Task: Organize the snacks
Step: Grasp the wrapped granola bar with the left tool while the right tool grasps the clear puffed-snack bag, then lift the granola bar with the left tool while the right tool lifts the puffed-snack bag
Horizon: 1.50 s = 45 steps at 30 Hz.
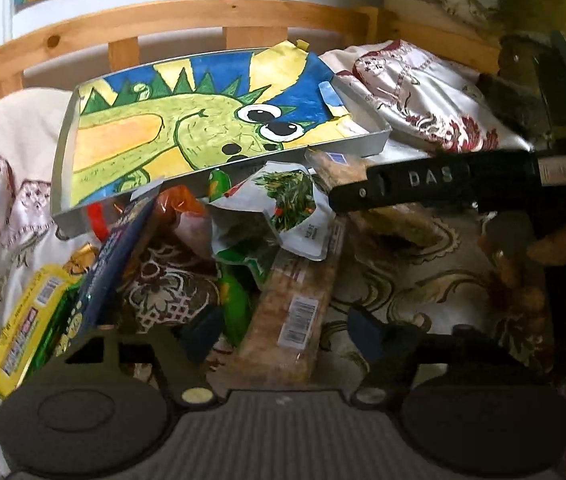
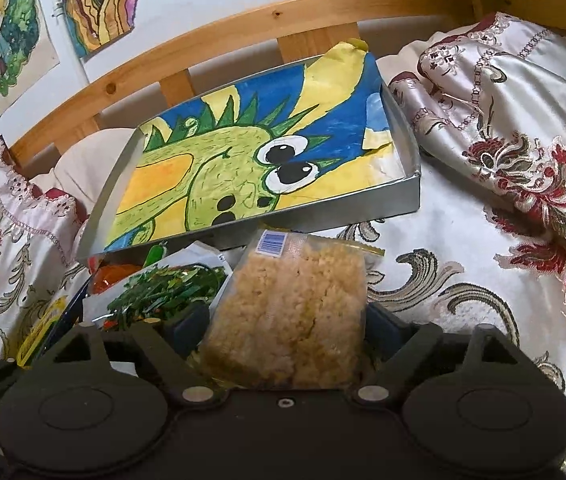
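Right gripper (image 2: 285, 340): fingers clamped on the puffed-rice bar pack (image 2: 291, 312), one on each long side, pack held just above the bed (image 2: 463, 240) and pointing at the tray. Same pack in the left wrist view (image 1: 343, 168), with the right gripper's black body (image 1: 423, 188) reaching in from the right edge.

Left gripper (image 1: 283, 340): fingers wide apart, gripping nothing, hovering over the snack pile.

Grey tray (image 2: 399, 200) sits near the head of the bed by the wooden headboard (image 2: 243, 20), lined with a green dinosaur drawing (image 2: 243, 152); no snacks in it. Near end rests on the pile.

Pile, just in front of the tray: long bar pack with barcode (image 1: 295, 312), white pouch with greens print (image 1: 295, 208), dark blue box (image 1: 119, 256), yellow pack (image 1: 27, 328), orange wrapper (image 1: 179, 204). All overlapping, near the bed's left side.
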Tool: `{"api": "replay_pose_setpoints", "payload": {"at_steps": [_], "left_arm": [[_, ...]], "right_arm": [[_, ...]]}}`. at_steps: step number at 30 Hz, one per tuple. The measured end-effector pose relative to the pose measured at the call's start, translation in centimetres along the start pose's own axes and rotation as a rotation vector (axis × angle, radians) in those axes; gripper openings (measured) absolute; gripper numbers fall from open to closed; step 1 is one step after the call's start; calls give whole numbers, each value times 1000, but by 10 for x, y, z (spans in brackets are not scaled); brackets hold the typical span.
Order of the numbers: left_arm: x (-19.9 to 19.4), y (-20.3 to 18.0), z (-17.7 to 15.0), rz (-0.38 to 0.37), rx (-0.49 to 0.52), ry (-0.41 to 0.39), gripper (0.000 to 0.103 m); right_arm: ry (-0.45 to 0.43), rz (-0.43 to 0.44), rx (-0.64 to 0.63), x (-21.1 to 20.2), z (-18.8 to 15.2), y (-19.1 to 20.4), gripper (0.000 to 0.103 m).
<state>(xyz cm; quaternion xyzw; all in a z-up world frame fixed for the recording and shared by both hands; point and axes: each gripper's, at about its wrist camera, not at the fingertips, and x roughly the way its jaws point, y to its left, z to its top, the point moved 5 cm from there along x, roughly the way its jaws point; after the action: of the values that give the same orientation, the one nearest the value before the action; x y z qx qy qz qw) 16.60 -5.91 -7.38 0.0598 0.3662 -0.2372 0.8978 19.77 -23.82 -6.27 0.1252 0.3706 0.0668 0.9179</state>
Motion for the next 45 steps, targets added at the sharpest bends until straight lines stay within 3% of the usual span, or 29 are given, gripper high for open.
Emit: {"api": "replay_pose_setpoints", "payload": {"at_steps": [1,4,10,15,19,24,26,27,30,45], "left_arm": [[0,1,0,-7,-11,5,57],[1,2,1,-9,-26,15,49],[-4,-3,1,-26,-47,33,42],[-6,-7,1,-19,-37,47,42],[2,-6,6,-10,-37,64,54],[10,-9,14,-13,-19,84,54],[14,-12,15,-7,-2,94,50],[15,-12,16,-5,-5,99,43],[14,-11,16,-15,-44,114,42],[-32,-15,-4,-111,-212,251,39]], "right_arm": [[-3,0,-4,-1,-1,0,82],[-4,7,-4,-5,-2,0,80],[-4,15,-35,-15,-6,3,78],[2,32,-55,-25,-8,7,77],[20,33,-79,-23,-8,10,78],[55,45,-82,-13,-4,13,85],[63,47,-82,-11,-3,13,85],[65,48,-78,-10,-3,12,83],[69,41,-81,-11,-3,10,78],[-2,63,-163,-55,0,11,75]]}}
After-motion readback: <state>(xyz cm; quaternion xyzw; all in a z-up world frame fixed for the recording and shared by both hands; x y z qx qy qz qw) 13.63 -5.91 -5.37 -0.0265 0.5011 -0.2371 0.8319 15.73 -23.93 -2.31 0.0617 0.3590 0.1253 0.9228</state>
